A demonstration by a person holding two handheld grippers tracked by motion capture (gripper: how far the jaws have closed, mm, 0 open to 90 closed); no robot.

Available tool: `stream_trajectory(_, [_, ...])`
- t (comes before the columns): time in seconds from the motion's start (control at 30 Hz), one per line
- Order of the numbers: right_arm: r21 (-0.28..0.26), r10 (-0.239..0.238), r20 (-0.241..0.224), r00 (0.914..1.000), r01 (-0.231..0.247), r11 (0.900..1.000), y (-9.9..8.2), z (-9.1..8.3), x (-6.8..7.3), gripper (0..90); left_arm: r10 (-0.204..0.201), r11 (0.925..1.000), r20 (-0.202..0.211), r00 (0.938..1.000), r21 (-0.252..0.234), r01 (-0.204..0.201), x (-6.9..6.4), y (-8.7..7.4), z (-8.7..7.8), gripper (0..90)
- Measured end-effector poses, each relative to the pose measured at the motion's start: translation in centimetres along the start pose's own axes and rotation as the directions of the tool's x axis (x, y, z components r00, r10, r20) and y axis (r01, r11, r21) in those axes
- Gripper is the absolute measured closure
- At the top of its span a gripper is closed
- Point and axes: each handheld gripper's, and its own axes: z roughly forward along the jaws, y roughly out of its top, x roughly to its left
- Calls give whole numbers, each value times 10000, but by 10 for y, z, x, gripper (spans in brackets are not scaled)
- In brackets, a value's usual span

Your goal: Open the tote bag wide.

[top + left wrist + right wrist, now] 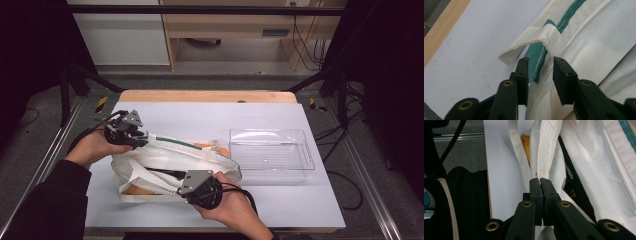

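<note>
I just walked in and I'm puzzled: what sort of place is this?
Probably a lab bench for recording handling tasks: a person works hand-held grippers, left and right, on a white tote bag beside a clear plastic tray, inside a black frame.

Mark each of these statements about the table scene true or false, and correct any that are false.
1. The right gripper is pinched shut on the cloth of the white tote bag. True.
2. The left gripper is clamped tight on the bag's green-striped edge. False: its jaws stand apart, with the edge lying between them.
3. The clear plastic tray holds the bag. False: the tray looks empty and the bag lies beside it on the table.
4. Something orange shows at the bag's opening. True.
5. The tray sits on the right gripper's side of the bag in the high view. True.
</note>
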Motion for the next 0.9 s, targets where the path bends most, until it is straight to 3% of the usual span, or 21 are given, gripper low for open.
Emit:
stream_trajectory(0.03, [34, -22, 19, 10000, 22, 10000, -1, 0, 1, 895, 75, 9998, -166, 9998, 199, -71, -1, 2, 0, 759])
stream_trajectory(0.1, [28, -49, -1, 10000, 49, 10000, -1, 1, 1, 895, 8, 9996, -185, 9998, 274, -3, -2, 4, -1, 787])
stream_trajectory(0.17, [34, -151, -61, 9999, 151, 9999, -2, 1, 4, 897, -77, 9998, -372, 9993, 172, 84, -3, 9, -5, 878])
stream_trajectory(0.33, [134, -201, -294, 9994, 205, 9997, 0, -2, 10, 899, -410, 9983, -821, 9958, -445, 374, -1, 17, -19, 882])
stream_trajectory(0.37, [191, -234, -407, 9989, 242, 9995, 2, -5, 15, 899, -664, 9954, -1087, 9919, -755, 583, 4, 22, -28, 883])
stream_trajectory(0.4, [191, -234, -407, 9989, 242, 9995, 2, -5, 15, 899, -664, 9954, -1087, 9919, -755, 583, 4, 22, -28, 884])
stream_trajectory(0.47, [159, -355, -636, 9973, 366, 9992, 2, -7, 18, 899, -1124, 9862, -1387, 9839, -1366, 934, 12, 26, -36, 885])
stream_trajectory(0.53, [304, -394, -785, 9961, 419, 9987, 2, -5, 20, 900, -1353, 9811, -1673, 9766, -1602, 1085, 18, 29, -40, 885])
stream_trajectory(0.57, [353, -387, -850, 9956, 418, 9985, 1, -4, 20, 900, -1543, 9761, -1929, 9690, -1817, 1192, 23, 30, -38, 885])
stream_trajectory(0.67, [511, -358, -981, 9945, 410, 9979, -3, 3, 23, 900, -1798, 9711, -2180, 9593, -1949, 1377, 31, 29, -29, 886])
stream_trajectory(0.7, [610, -312, -1001, 9945, 374, 9974, -6, 6, 24, 900, -1798, 9711, -2180, 9593, -1949, 1377, 31, 29, -29, 885])
stream_trajectory(0.8, [779, -204, -1150, 9932, 295, 9965, -12, 13, 23, 900, -1972, 9681, -2369, 9513, -1998, 1510, 35, 28, -13, 885])
stream_trajectory(0.87, [857, -119, -1317, 9912, 233, 9961, -17, 19, 21, 900, -2017, 9683, -2404, 9495, -1948, 1563, 37, 27, -1, 886])
stream_trajectory(0.9, [894, -100, -1310, 9913, 218, 9958, -19, 21, 20, 900, -2130, 9668, -2389, 9474, -1915, 1691, 39, 25, 14, 886])
